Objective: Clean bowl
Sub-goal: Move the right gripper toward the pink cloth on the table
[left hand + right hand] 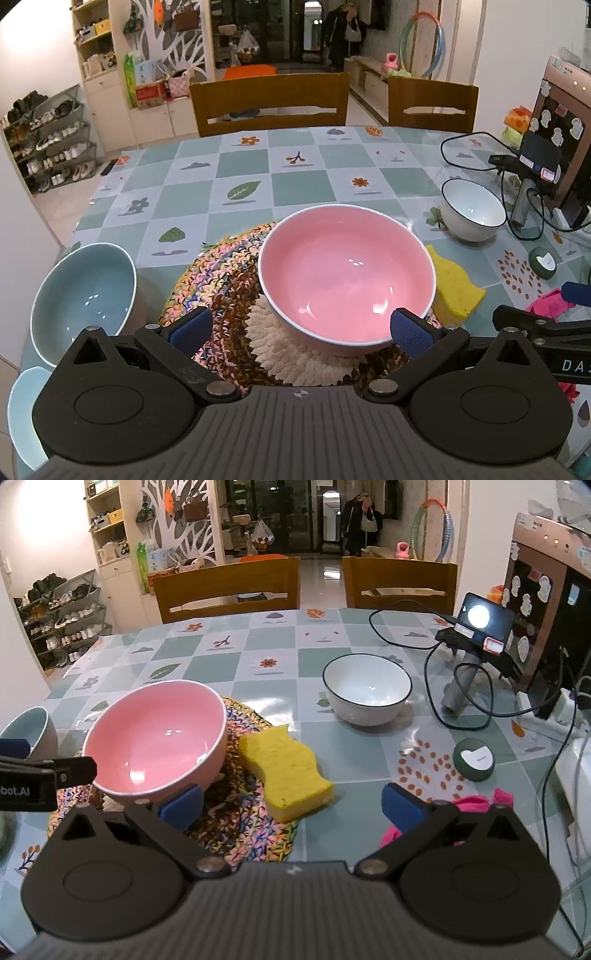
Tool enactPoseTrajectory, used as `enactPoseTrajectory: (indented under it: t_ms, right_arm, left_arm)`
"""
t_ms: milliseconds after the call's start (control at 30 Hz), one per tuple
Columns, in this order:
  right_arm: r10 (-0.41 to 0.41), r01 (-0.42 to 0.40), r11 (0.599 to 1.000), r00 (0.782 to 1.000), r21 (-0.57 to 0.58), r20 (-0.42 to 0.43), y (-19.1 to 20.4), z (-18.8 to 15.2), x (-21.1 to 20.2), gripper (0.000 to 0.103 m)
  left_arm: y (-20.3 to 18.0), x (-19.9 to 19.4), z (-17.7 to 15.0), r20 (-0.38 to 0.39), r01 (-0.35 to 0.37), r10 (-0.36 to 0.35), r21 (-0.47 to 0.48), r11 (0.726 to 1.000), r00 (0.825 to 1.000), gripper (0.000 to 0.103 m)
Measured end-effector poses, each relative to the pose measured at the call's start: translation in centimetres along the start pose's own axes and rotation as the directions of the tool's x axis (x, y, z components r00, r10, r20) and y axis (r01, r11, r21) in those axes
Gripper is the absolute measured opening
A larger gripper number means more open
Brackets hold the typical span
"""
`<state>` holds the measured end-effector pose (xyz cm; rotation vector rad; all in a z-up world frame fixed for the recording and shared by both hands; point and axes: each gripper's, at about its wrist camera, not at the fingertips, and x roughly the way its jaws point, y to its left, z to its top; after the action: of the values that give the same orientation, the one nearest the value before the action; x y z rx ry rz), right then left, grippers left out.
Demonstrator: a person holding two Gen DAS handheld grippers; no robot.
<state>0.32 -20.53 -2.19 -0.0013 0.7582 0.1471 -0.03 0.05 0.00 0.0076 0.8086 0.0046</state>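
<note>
Pink bowl (345, 280) sits upright on the woven mat (225, 280), inside looks glossy and clear. Yellow sponge (284, 770) lies flat just right of it, half on the mat. Your left gripper (301, 328) and right gripper (291, 805) are both spread wide, holding nothing. This fits either pre-wipe or post-wipe, so I can't call the step.

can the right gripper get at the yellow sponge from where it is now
Probably yes. The right gripper is open, and the wavy yellow sponge lies just ahead between its fingers, with nothing in between; the glossy pink bowl sits off to the left.
</note>
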Motion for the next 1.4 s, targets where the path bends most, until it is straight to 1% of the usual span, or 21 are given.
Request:
enactPoseTrajectory:
  t_ms: [200,300,367,433,567,700,833,1000,1200,1400]
  right_arm:
    - [0.016,-0.016,1.000,1.000,-0.009,-0.011,0.4,-0.3,0.2,0.103]
    - [0.033,-0.033,0.999,0.999,-0.019,-0.016,0.7,-0.2,0.2,0.103]
    - [0.045,-0.045,0.999,0.999,-0.024,-0.022,1.0,-0.2,0.1,0.103]
    - [0.050,-0.050,0.998,0.998,-0.029,-0.032,0.8,0.0,0.4,0.103]
    - [0.052,-0.053,0.998,0.998,-0.035,-0.028,0.9,-0.1,0.2,0.103]
    - [0.072,-0.073,0.997,0.997,-0.025,-0.019,0.8,-0.1,0.0,0.103]
    - [0.094,-0.094,0.996,0.995,0.001,-0.026,0.6,-0.1,-0.1,0.103]
    - [0.065,-0.065,0.998,0.998,0.020,-0.026,0.2,-0.1,-0.1,0.103]
    - [0.029,-0.027,0.999,0.999,0.045,-0.027,-0.3,-0.3,0.0,0.103]
    - [-0.016,0.019,0.998,0.999,0.062,-0.040,-0.7,-0.3,0.3,0.103]
  left_arm:
    - [0.5,-0.1,-0.2,-0.008,-0.002,0.002,-0.005,1.000,1.000,0.103]
    - [0.3,0.1,0.2,-0.019,-0.013,0.013,0.002,1.000,1.000,0.103]
    - [0.2,0.2,0.3,-0.013,-0.010,0.010,0.003,1.000,1.000,0.103]
    - [0.0,-0.4,-0.5,0.006,-0.014,0.014,-0.001,1.000,1.000,0.103]
    - [0.0,-0.5,-0.6,0.010,-0.016,0.016,0.002,1.000,1.000,0.103]
    - [0.0,-0.5,-0.6,0.004,0.000,0.000,-0.005,1.000,1.000,0.103]
    - [-0.1,-0.2,-0.6,-0.014,-0.012,0.012,0.000,1.000,1.000,0.103]
    - [0.1,-0.2,-0.7,-0.013,-0.011,0.011,-0.011,1.000,1.000,0.103]
    - [-0.2,-0.1,-0.7,-0.021,-0.022,0.022,0.007,1.000,1.000,0.103]
    - [0.0,-0.2,-0.6,-0.016,-0.013,0.013,0.007,1.000,1.000,0.103]
